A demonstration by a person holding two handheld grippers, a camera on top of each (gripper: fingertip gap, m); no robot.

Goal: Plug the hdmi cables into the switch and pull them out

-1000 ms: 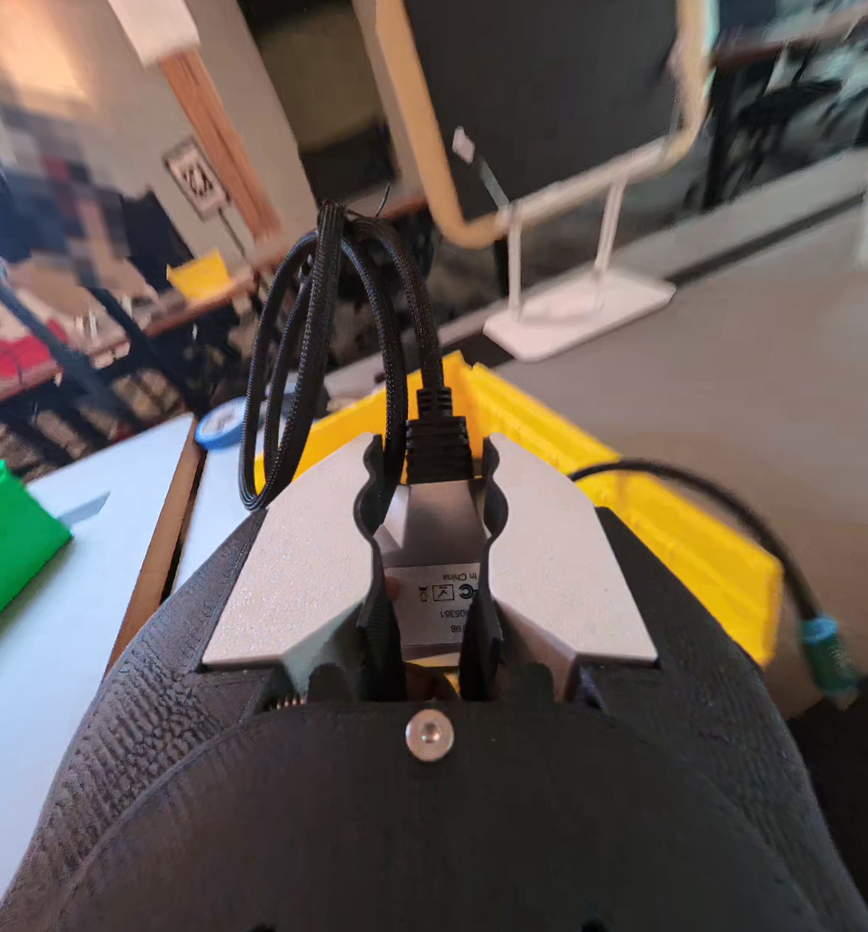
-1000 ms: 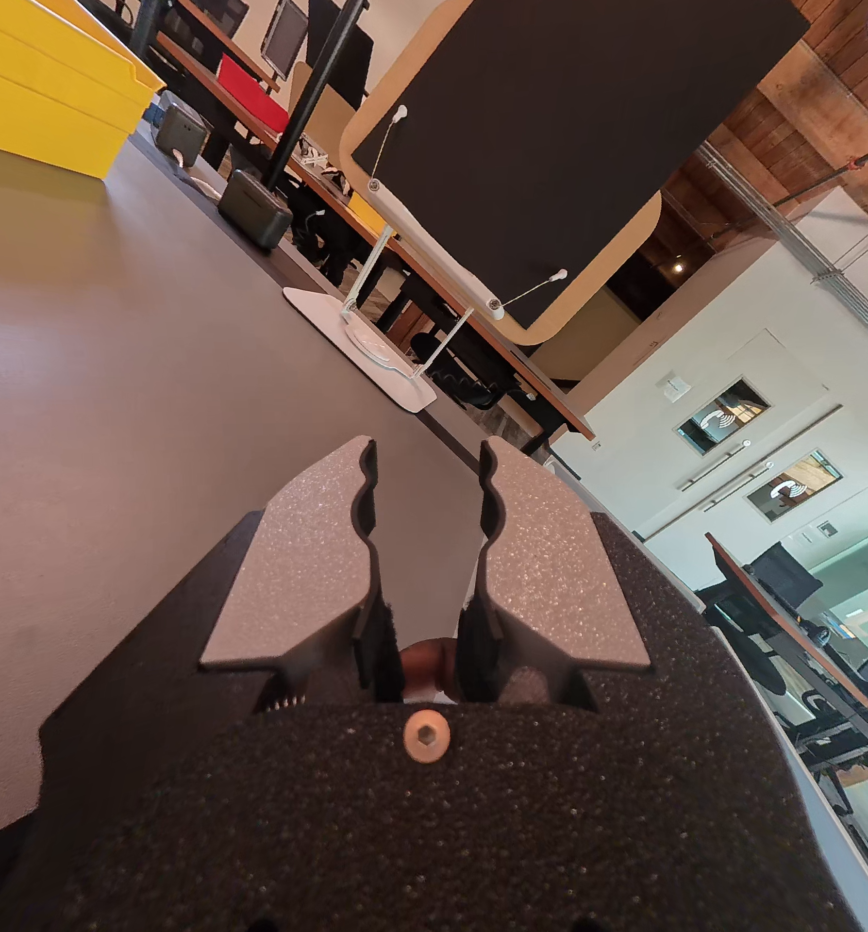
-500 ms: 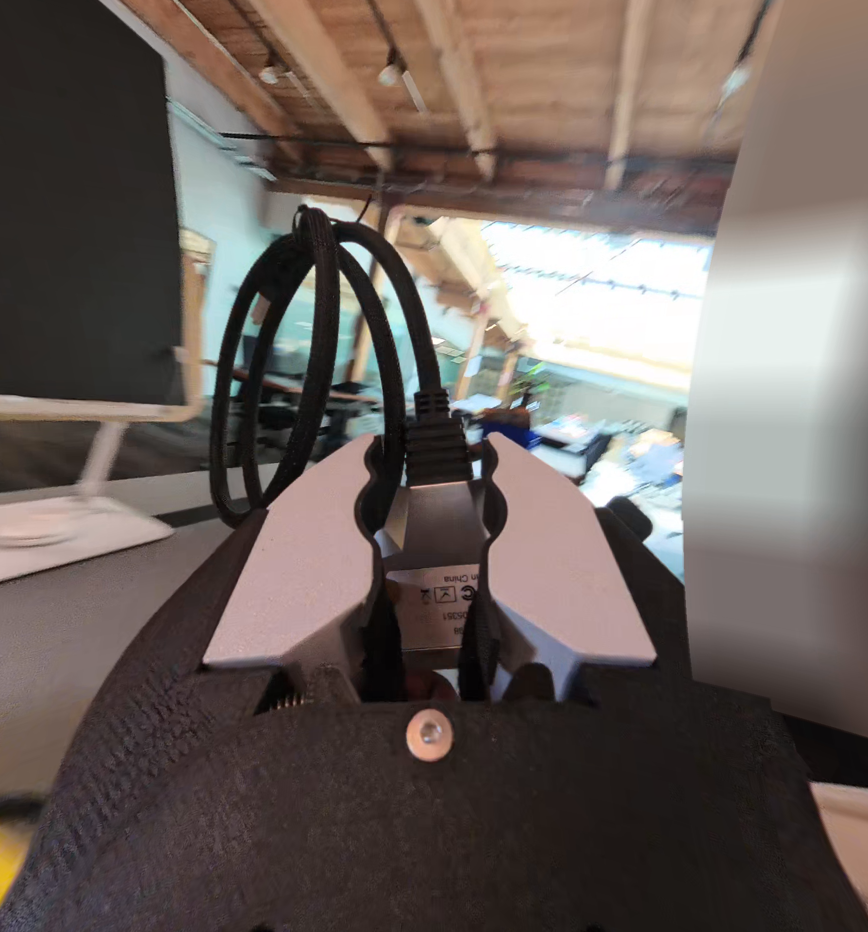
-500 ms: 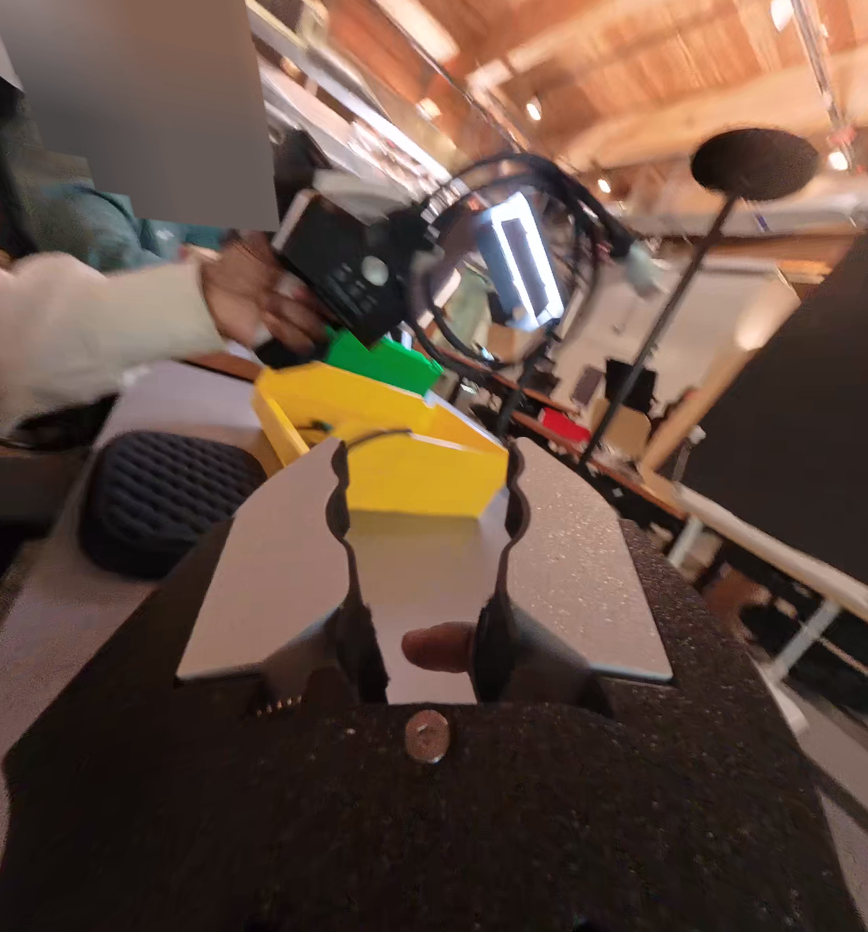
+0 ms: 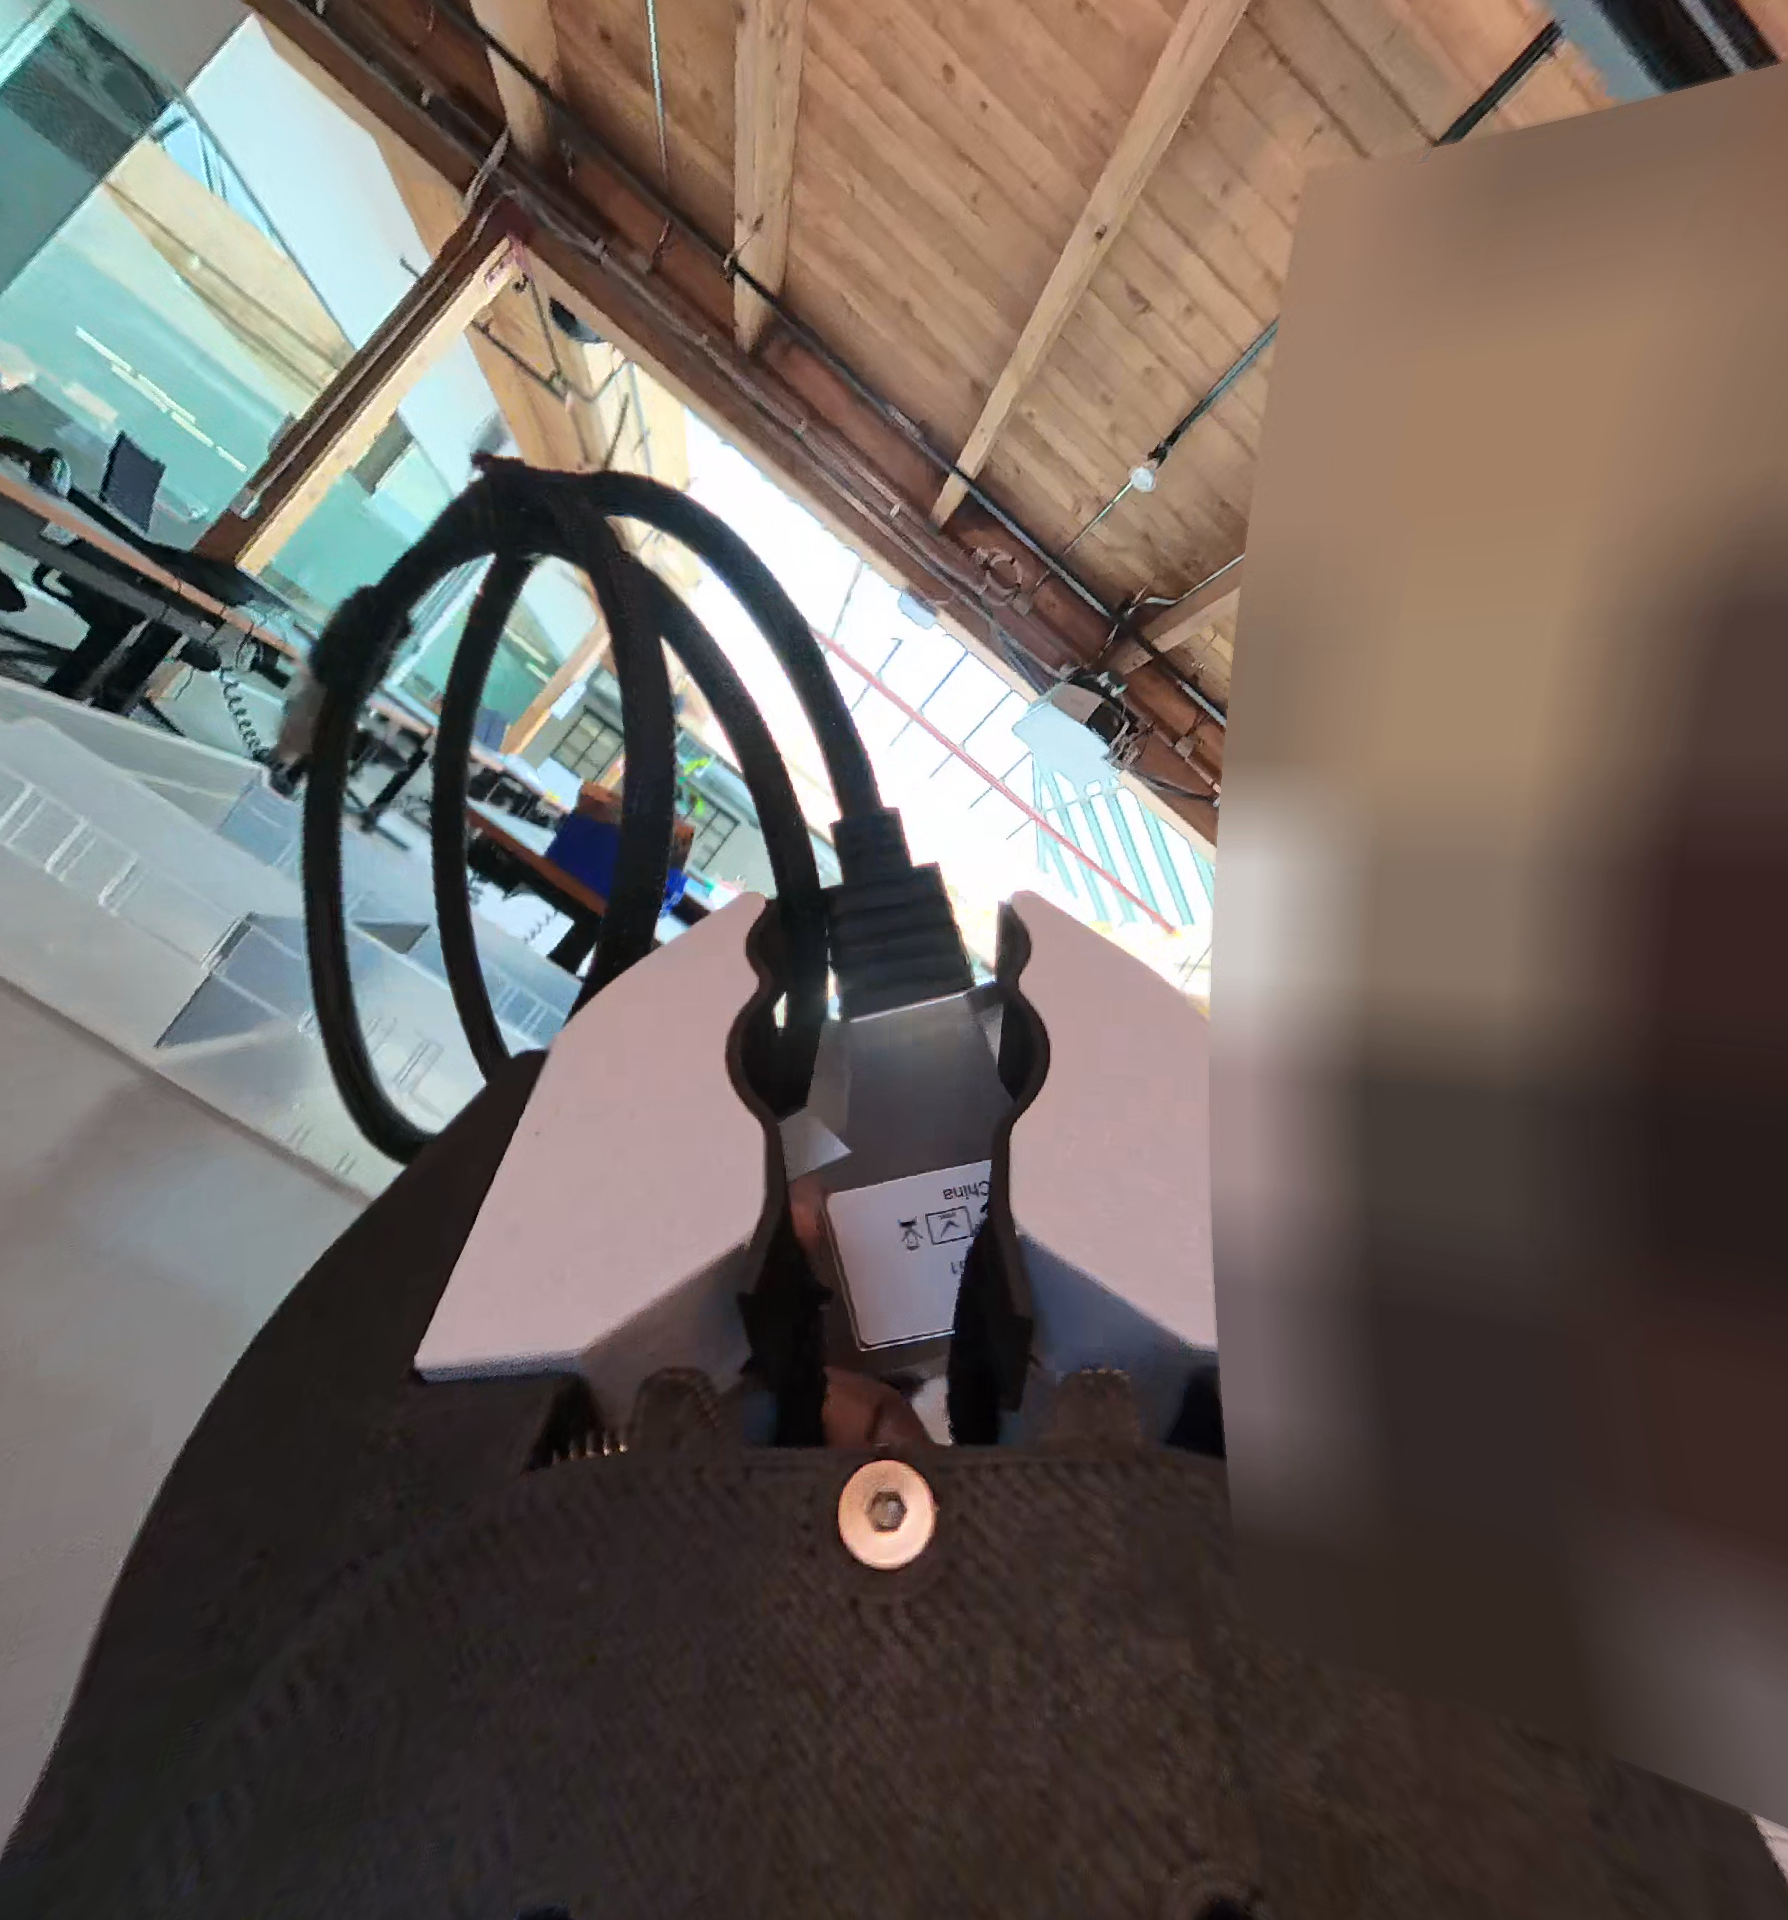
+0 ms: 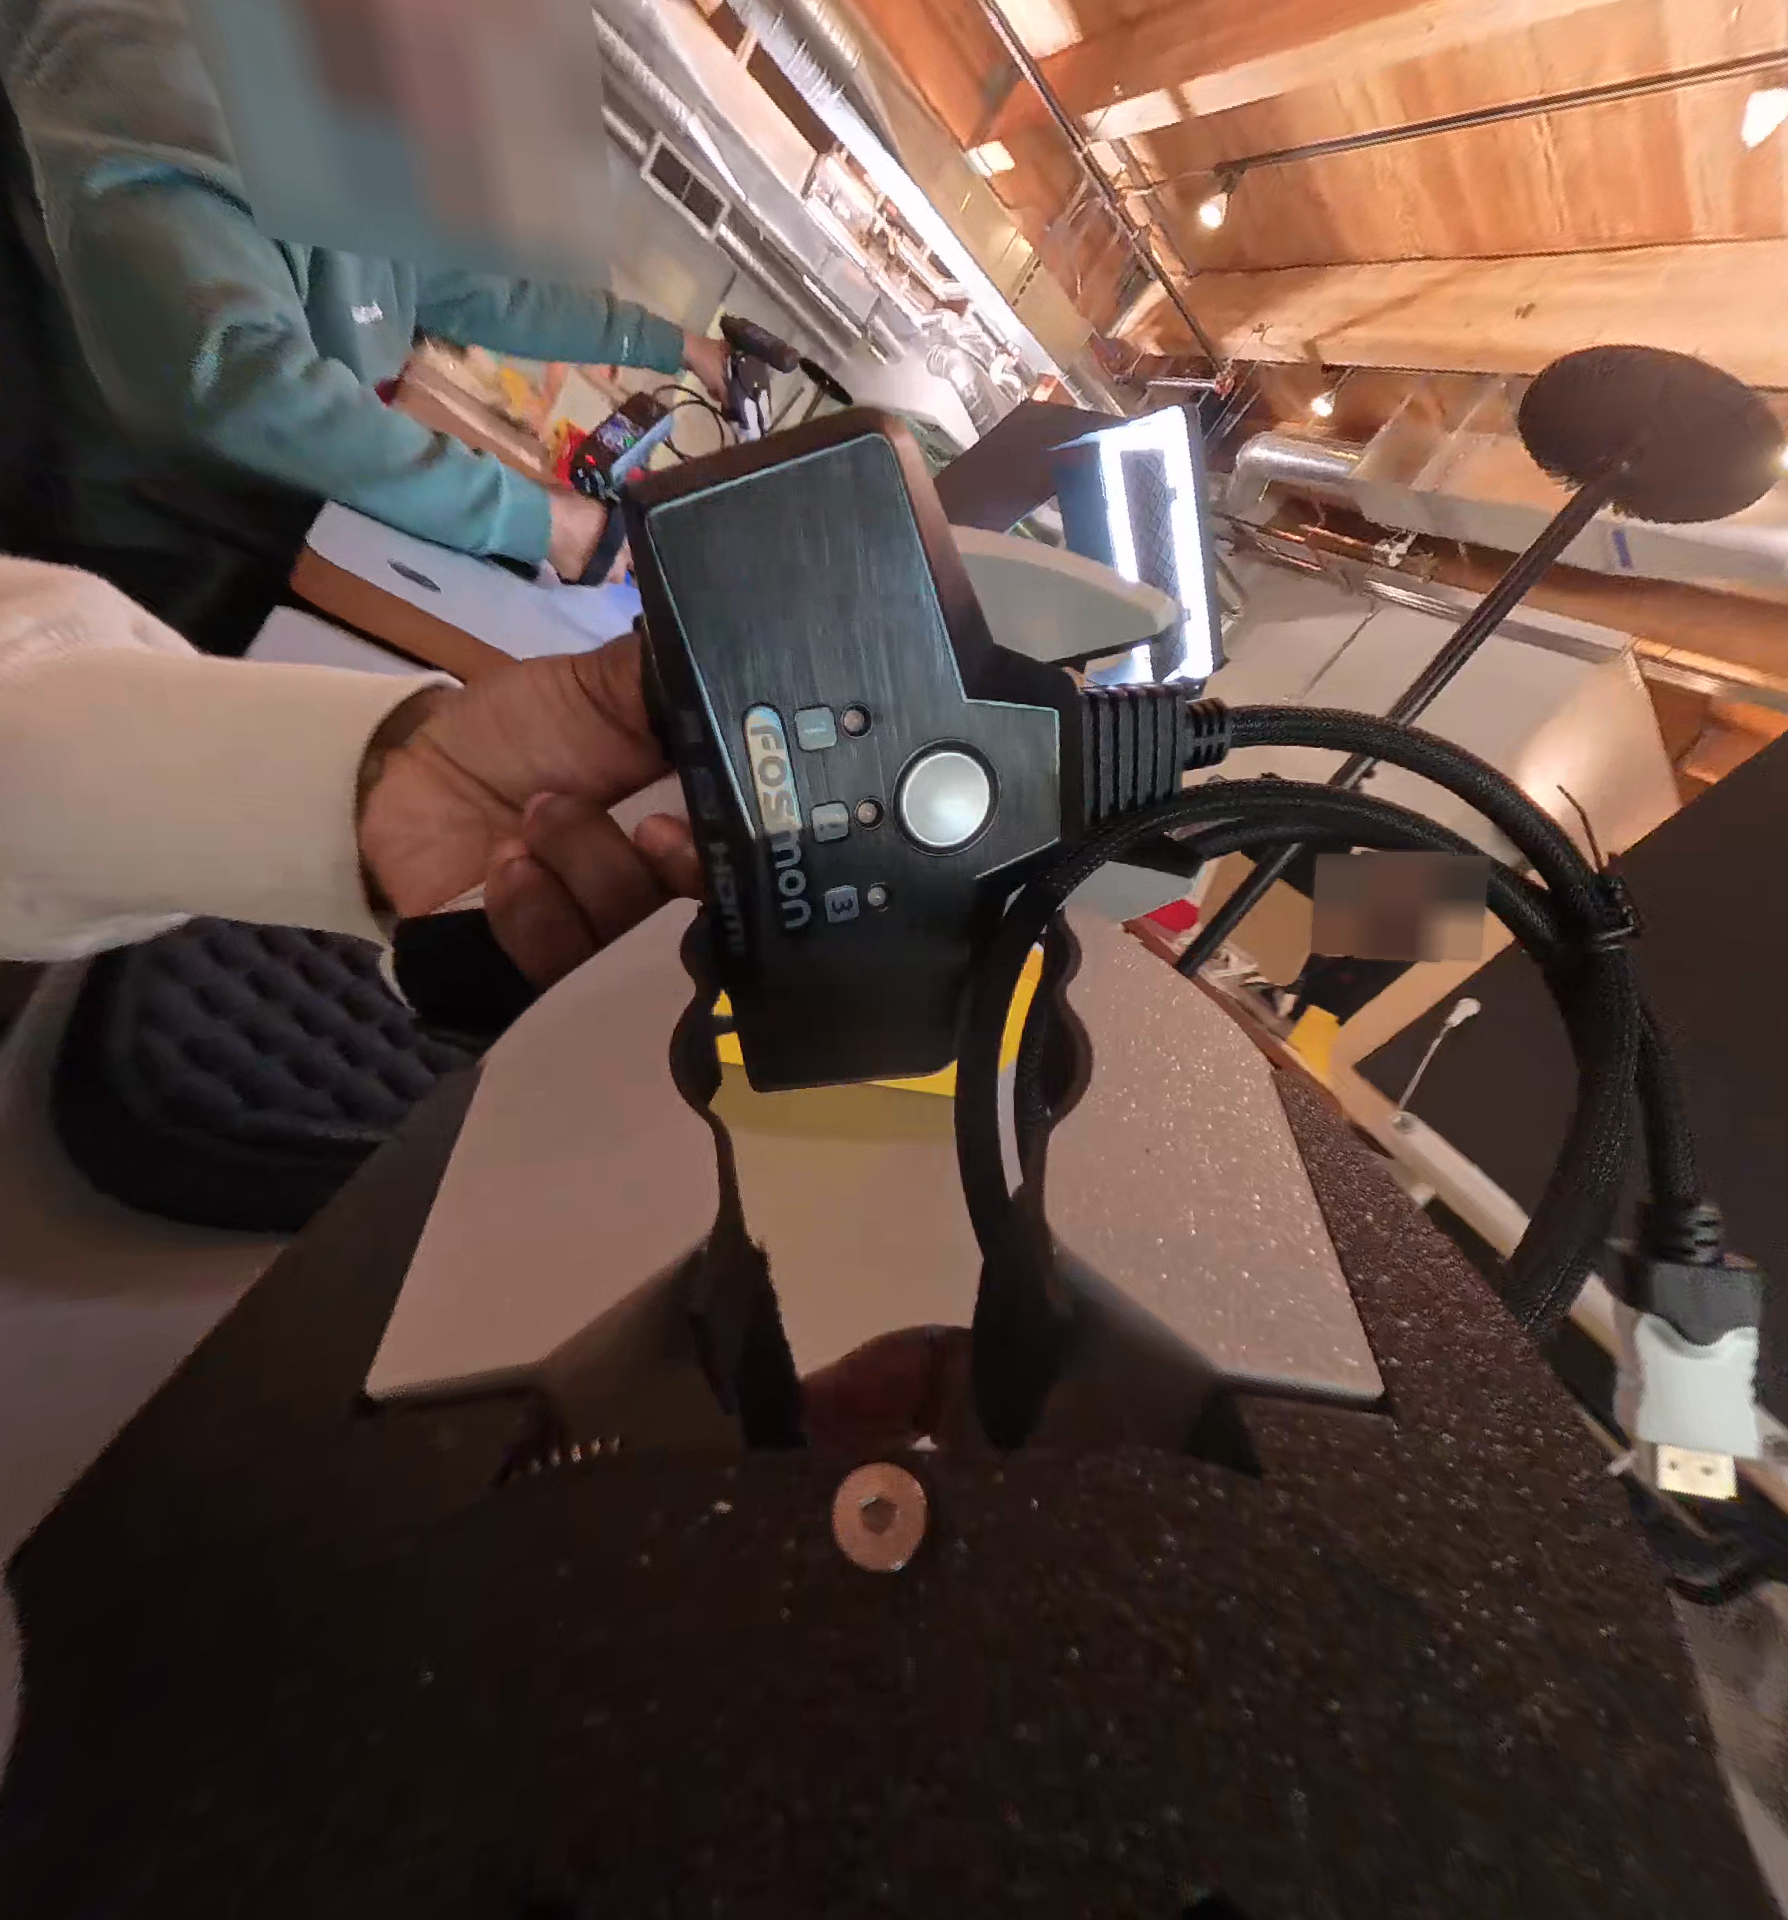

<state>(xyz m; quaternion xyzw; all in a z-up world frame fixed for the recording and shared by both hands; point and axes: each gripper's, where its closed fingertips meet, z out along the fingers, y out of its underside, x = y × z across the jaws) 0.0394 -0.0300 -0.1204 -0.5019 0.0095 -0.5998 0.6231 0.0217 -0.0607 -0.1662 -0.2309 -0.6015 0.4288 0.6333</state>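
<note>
My left gripper (image 5: 885,935) is shut on the HDMI switch (image 5: 911,1101), raised and tilted toward the ceiling. The switch's grey underside with a white label faces this camera. A black braided cable (image 5: 651,675) leaves its far end in a tied loop. In the right wrist view the switch (image 6: 828,727) shows its black face with buttons, with a hand (image 6: 516,790) beside it. My right gripper (image 6: 879,997) is open, and the switch's lower end sits at its fingertips. The cable (image 6: 1596,1039) loops right and ends in a free grey plug (image 6: 1690,1382).
A grey table (image 5: 90,1299) lies below, with clear plastic bins (image 5: 90,831) at its far side. A black textured pad (image 6: 225,1070) and a yellow bin (image 6: 1004,1029) sit behind the right gripper. A person in a teal sleeve (image 6: 277,343) works at another desk.
Both grippers swung up from the table. The left kept its hold on the switch. The right opened wider, turned toward the switch and came close to it.
</note>
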